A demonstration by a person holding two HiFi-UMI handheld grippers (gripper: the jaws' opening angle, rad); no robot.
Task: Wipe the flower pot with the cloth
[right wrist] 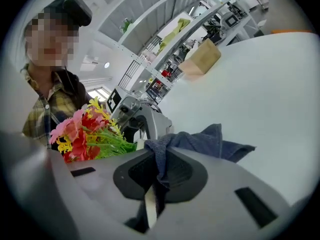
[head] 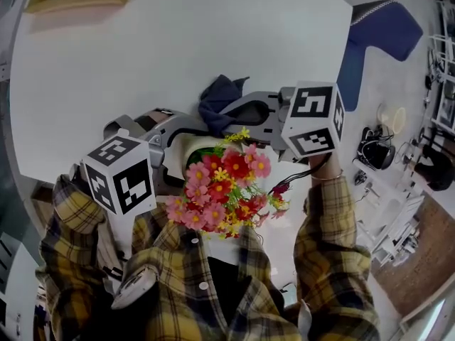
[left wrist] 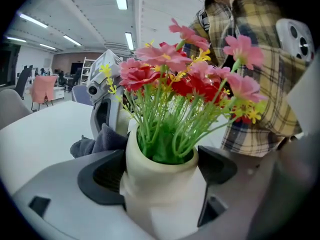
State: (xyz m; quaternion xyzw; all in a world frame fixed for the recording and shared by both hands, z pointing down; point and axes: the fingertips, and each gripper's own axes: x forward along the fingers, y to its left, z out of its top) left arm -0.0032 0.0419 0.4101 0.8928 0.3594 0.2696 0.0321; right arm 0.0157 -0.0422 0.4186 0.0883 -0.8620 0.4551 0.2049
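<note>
A: Left gripper (left wrist: 159,171), state?

B: Jaws clamped on the flower pot (left wrist: 155,199), with one pad on each side of the body just under the rim. The pot is upright, close to the person's chest at the near edge of the counter (head: 178,41). I cannot tell whether its base rests on anything.

A: Right gripper (right wrist: 156,186)?

B: Jaws together on a fold of the cloth (right wrist: 210,141). The rest of the cloth bunches out past the jaws and hangs loose. It sits on the far side of the pot, just beside the rim. Contact is not confirmed in any view.

A: Handling notes, pot?

B: Judgement only. The wall is cream, smooth and stiff, and could be ceramic or plastic. If it is ceramic, a drop would chip it. A smooth wall may slip or turn between the pads when the wipe pushes sideways. The flowers (head: 220,183) look artificial and light, but they spread wide above the rim, and the stems would bend if caught.

A: Where to take hold?

B: The present hold on the body below the rim looks sound, since it is clear of the stems. The exposed wall between the two pads is the face open to wiping.

A: Cloth?

B: Soft and limp. Only the bunch next to the jaws can carry pressure, and the loose tail would just drag.

A: Main risk?

B: The cloth snagging the flowers, or the pot twisting in the grip.
</note>
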